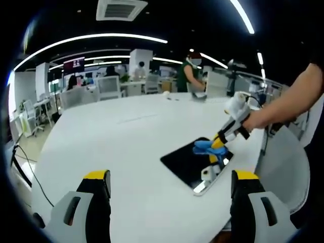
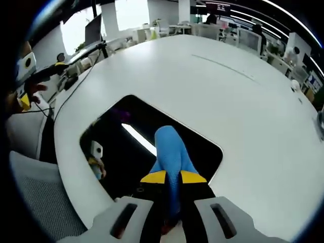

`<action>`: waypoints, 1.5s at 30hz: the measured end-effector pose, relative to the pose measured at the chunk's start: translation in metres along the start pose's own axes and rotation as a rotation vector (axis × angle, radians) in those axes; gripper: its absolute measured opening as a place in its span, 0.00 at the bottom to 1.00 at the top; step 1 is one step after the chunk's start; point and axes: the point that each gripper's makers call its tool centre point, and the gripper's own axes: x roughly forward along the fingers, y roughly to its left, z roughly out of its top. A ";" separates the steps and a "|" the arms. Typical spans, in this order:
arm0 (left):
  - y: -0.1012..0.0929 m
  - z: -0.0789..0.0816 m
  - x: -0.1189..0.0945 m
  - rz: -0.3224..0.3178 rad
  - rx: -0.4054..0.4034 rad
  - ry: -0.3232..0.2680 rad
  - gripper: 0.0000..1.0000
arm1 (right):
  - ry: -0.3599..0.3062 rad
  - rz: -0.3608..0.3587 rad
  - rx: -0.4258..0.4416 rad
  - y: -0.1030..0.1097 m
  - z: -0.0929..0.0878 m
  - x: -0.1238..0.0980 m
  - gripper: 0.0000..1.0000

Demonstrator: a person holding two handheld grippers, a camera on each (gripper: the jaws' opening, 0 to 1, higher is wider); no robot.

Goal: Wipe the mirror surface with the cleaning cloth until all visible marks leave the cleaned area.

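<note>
In the right gripper view, the right gripper (image 2: pixel 172 177) is seen with its yellow-tipped jaws clamped narrow on a blue cleaning cloth (image 2: pixel 171 154), which extends ahead of the fingertips onto the dark rectangular mirror (image 2: pixel 131 126). In the left gripper view, the left gripper (image 1: pixel 171 182) is held above the white round table (image 1: pixel 116 147), its jaws spread wide with nothing between them. Beyond its right finger (image 1: pixel 246 185), the mirror is seen flat on the table, and the cloth is pressed down on it by a person's outstretched hand (image 1: pixel 258 120). Farther off, office desks and chairs (image 1: pixel 109 87) are visible under curved ceiling light strips (image 1: pixel 91 39).
</note>
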 end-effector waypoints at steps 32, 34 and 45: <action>0.005 -0.004 -0.002 0.020 -0.029 -0.001 0.99 | 0.026 -0.091 0.049 -0.029 -0.017 -0.012 0.03; 0.006 -0.004 -0.001 0.022 -0.033 -0.003 0.99 | 0.027 -0.095 0.058 -0.029 -0.018 -0.013 0.03; 0.007 -0.004 0.001 0.020 -0.045 -0.001 0.99 | 0.020 -0.109 0.078 -0.029 -0.019 -0.014 0.03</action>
